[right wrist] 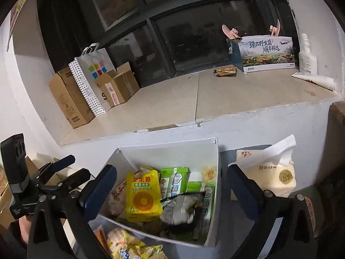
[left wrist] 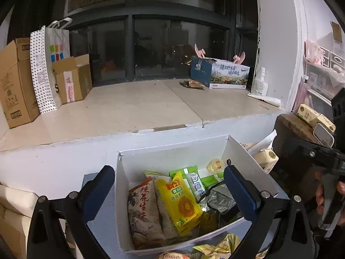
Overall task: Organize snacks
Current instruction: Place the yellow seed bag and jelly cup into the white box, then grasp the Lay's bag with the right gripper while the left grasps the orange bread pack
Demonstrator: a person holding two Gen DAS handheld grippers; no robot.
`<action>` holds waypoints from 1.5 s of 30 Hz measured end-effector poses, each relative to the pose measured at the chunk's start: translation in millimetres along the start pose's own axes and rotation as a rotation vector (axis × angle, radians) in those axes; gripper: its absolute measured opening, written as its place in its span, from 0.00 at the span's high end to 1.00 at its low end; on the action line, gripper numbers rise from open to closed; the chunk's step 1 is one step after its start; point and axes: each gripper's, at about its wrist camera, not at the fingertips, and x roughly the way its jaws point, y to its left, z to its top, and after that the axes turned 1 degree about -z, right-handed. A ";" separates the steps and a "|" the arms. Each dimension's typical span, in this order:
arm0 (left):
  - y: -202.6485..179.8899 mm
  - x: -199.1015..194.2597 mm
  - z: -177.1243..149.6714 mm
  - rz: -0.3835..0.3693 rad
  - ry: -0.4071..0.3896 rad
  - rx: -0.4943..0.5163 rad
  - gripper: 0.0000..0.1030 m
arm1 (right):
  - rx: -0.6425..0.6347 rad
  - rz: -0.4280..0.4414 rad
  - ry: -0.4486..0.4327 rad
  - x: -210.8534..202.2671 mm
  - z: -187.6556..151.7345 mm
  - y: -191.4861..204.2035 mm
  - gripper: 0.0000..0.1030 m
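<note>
A white open box (left wrist: 172, 157) (right wrist: 151, 151) stands below the ledge and holds several snack packs: a yellow pack (left wrist: 179, 202) (right wrist: 143, 196), a brown peanut bag (left wrist: 142, 213), green packs (right wrist: 174, 179) and a grey-black pack (left wrist: 220, 200) (right wrist: 183, 207). More yellow snack packs (left wrist: 217, 248) (right wrist: 129, 246) lie in front of the box. My left gripper (left wrist: 170, 194) is open and empty above the box. My right gripper (right wrist: 170, 192) is open and empty above the box; the left gripper (right wrist: 64, 172) shows at its left.
A tissue pack (right wrist: 271, 172) (left wrist: 265, 157) lies right of the box. On the ledge (left wrist: 129, 108) stand cardboard boxes (left wrist: 15, 82), a dotted paper bag (left wrist: 47, 64), a printed carton (left wrist: 224, 73), a small wrapper (left wrist: 192, 84) and a white bottle (left wrist: 259, 82).
</note>
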 end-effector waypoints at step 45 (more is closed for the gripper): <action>-16.2 -149.5 -229.8 -0.114 0.124 -0.261 0.00 | -0.415 0.128 0.343 26.4 -184.4 36.8 0.00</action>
